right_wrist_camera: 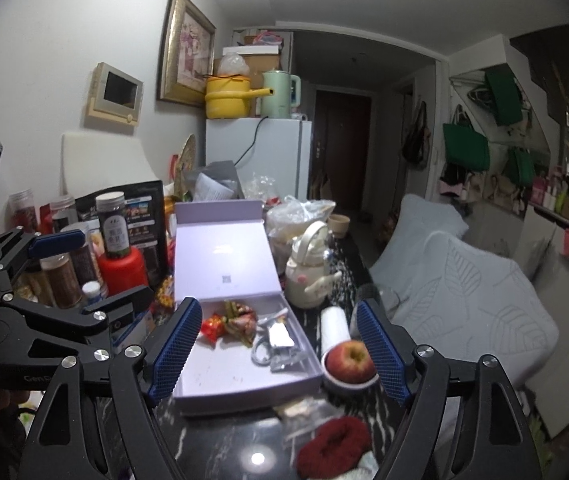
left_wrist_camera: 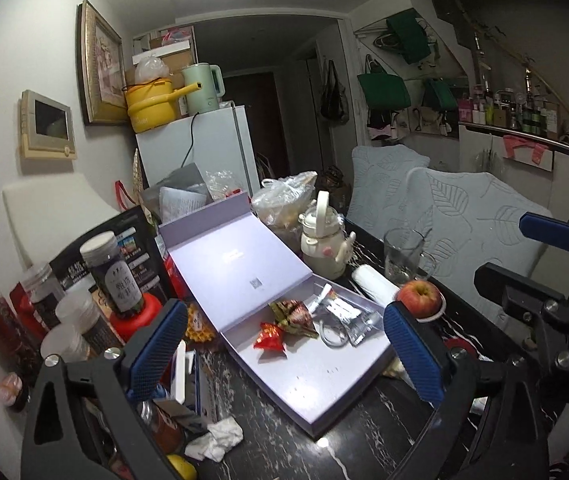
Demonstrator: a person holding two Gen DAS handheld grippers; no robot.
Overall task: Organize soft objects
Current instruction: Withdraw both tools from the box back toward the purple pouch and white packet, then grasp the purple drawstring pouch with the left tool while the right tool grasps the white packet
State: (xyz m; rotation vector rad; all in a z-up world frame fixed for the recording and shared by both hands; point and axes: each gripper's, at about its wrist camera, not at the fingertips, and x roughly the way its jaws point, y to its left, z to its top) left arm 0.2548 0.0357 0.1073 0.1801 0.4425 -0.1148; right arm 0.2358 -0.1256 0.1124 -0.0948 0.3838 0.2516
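Red scrunchie (right_wrist_camera: 334, 446) lies on black table (right_wrist_camera: 220, 432) just in front of lilac box (right_wrist_camera: 244, 390), directly under empty, spread right gripper (right_wrist_camera: 280, 360), nearer it than empty, wide-open left gripper (left_wrist_camera: 284, 356)

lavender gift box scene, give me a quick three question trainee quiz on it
1. True or false: the open lavender cardboard gift box has nothing in it.
2. Which lies on the black marble table nearest the right gripper? A. dark red fuzzy scrunchie B. cream ceramic teapot C. red-lidded jar
3. What does the red apple sit in, and on which side of the box as the right wrist view shows it?

Key
1. False: red foil packet, silver sachets and other small items lie inside.
2. A
3. A small white dish, right of the box.
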